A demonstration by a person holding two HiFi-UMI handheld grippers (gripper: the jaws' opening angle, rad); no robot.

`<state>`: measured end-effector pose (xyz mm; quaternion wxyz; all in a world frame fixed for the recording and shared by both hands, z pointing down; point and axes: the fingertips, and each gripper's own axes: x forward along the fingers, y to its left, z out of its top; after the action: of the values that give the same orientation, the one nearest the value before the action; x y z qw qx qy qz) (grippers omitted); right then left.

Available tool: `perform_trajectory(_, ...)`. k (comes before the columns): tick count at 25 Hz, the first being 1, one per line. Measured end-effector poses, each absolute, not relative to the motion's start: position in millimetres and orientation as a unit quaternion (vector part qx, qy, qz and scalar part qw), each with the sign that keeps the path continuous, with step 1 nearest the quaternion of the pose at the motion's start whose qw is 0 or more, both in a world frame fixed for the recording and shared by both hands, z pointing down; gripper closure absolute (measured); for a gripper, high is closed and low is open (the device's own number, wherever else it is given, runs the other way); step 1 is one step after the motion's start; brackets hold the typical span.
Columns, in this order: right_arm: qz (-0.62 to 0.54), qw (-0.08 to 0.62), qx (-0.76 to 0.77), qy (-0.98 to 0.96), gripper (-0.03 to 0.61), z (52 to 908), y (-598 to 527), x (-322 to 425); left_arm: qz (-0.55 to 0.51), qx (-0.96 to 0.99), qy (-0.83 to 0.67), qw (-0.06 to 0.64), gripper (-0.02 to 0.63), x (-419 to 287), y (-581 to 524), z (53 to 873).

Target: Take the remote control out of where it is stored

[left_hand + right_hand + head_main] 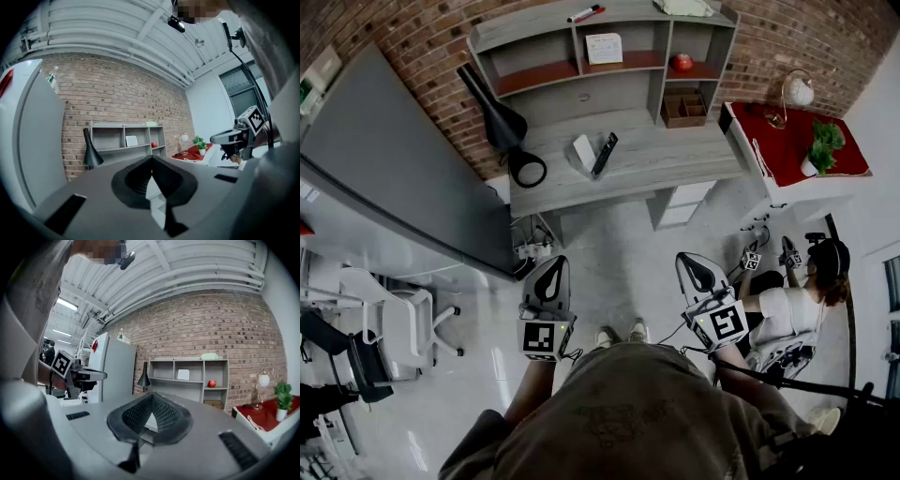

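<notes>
The black remote control (605, 153) lies on the grey desk (675, 159), leaning against a white holder (584, 150), under the shelf unit (609, 56). I hold both grippers level over the floor, well short of the desk. My left gripper (553, 267) has its jaws closed tip to tip with nothing between them, as the left gripper view (151, 161) also shows. My right gripper (692, 265) is likewise shut and empty in the right gripper view (151, 399). The remote is too small to make out in either gripper view.
A black desk lamp (499, 122) stands at the desk's left end. The shelf holds a red apple (682, 63) and a wooden box (682, 108). A tall grey cabinet (403, 178) is on the left, a white chair (403, 319) beside it. A seated person (787, 300) and a red-topped table (797, 141) are at the right.
</notes>
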<state>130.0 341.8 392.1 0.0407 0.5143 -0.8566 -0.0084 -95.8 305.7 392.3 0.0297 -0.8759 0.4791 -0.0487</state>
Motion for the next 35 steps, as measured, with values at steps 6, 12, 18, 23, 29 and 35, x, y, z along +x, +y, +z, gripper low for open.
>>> perform_trajectory(6, -0.005, 0.040, 0.504, -0.863, 0.566, 394.4, 336.6, 130.3, -0.054, -0.875, 0.482, 0.003, 0.603, -93.4, 296.3, 404.9)
perform_trajectory(12, -0.003, 0.031, 0.500, -0.866, 0.566, 391.7, 332.6, 133.5, -0.053, -0.878, 0.476, 0.006, 0.603, -82.5, 291.8, 399.6)
perform_trajectory(18, 0.006, 0.035, 0.501, -0.865, 0.566, 396.1, 325.3, 133.7, -0.054, -0.875, 0.481, 0.003, 0.603, -89.1, 284.9, 401.7)
perform_trajectory(23, 0.007, 0.038, 0.502, -0.864, 0.566, 400.3, 318.8, 138.6, -0.060, -0.875, 0.480, -0.003, 0.603, -85.4, 281.7, 407.8)
perform_trajectory(29, 0.008, 0.036, 0.495, -0.868, 0.566, 403.9, 314.1, 140.4, -0.062, -0.875, 0.480, 0.000, 0.603, -78.9, 273.6, 406.9)
perform_trajectory(35, 0.010, 0.037, 0.496, -0.868, 0.566, 407.7, 307.2, 149.8, -0.069, -0.865, 0.496, 0.005, 0.603, -78.3, 268.9, 408.1)
